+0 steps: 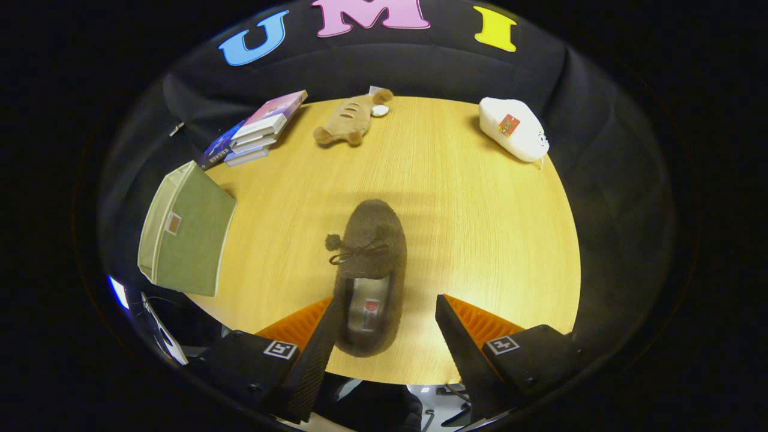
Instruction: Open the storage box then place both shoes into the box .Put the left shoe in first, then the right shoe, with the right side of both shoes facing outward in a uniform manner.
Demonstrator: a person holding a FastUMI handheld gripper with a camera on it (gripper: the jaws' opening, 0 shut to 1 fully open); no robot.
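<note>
A brown fuzzy slipper (371, 264) with a pompom lace lies on the round wooden table (480, 228), toe pointing away from me. Its heel end sits between the fingers of my gripper (385, 300). The gripper is open: the left finger is at the heel's left side, while a strip of bare table separates the right finger from the shoe. A green fabric storage box (186, 231) with pale trim and a small tab stands at the table's left edge, well to the left of the fingers. I cannot tell from here how its lid stands.
A stack of books (258, 129) lies at the back left beyond the box. A tan plush toy (351, 120) rests at the far middle edge, and a white pouch (513, 129) at the far right. Bare tabletop lies right of the slipper.
</note>
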